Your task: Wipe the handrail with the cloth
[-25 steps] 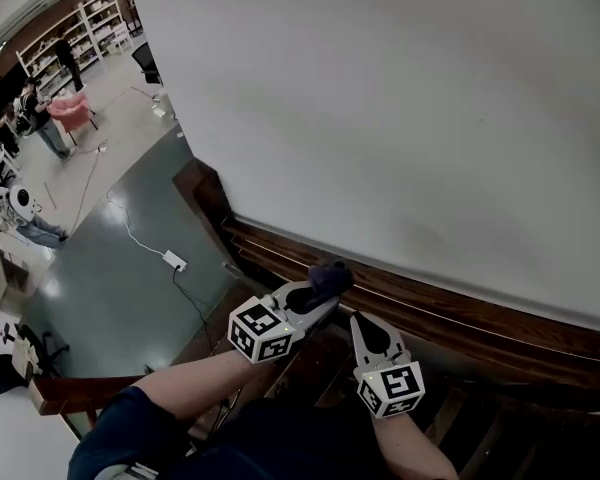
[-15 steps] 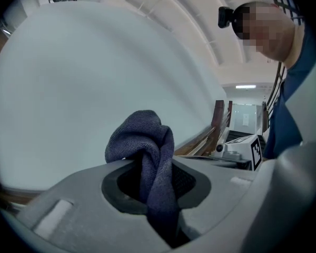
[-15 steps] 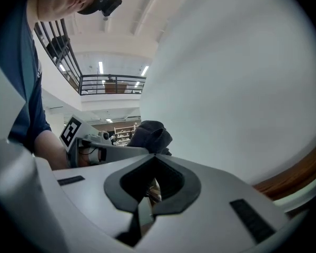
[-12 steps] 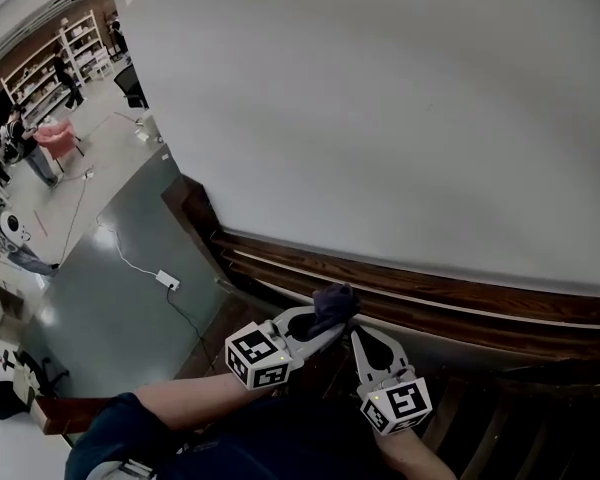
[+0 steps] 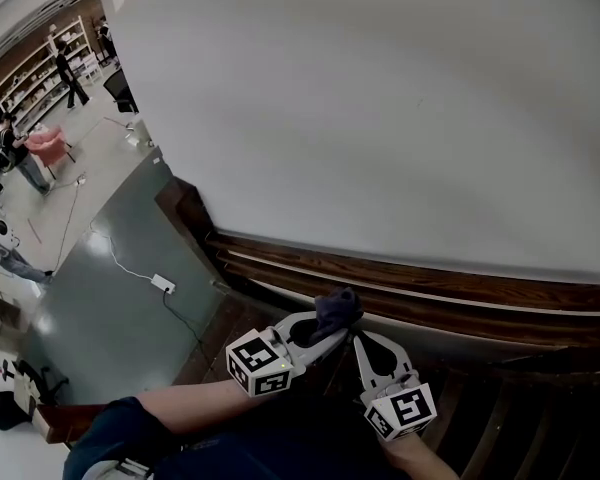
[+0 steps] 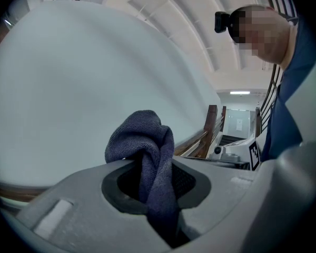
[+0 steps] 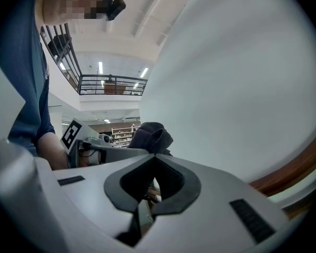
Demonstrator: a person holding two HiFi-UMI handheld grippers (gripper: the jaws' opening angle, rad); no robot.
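A dark blue cloth (image 5: 336, 311) is bunched between the jaws of my left gripper (image 5: 330, 325), which is shut on it and holds it against the dark wooden handrail (image 5: 450, 293) below the white wall. In the left gripper view the cloth (image 6: 150, 157) sticks up out of the closed jaws. My right gripper (image 5: 361, 336) sits just right of the cloth, its tips close to the rail, jaws shut with nothing in them. From the right gripper view the cloth (image 7: 150, 137) shows beyond the jaw tips, with the handrail (image 7: 292, 167) at the right.
A large white wall (image 5: 400, 118) fills the view above the rail. Below left lies a grey floor (image 5: 110, 298) with a white power strip (image 5: 162, 284) and cable. Stair treads (image 5: 520, 428) run at lower right. People and shelves (image 5: 40, 73) stand far left.
Both grippers and the cloth have kept their place on the rail while the head view swung; the rail now lies flatter and the grippers sit slightly lower in the view.
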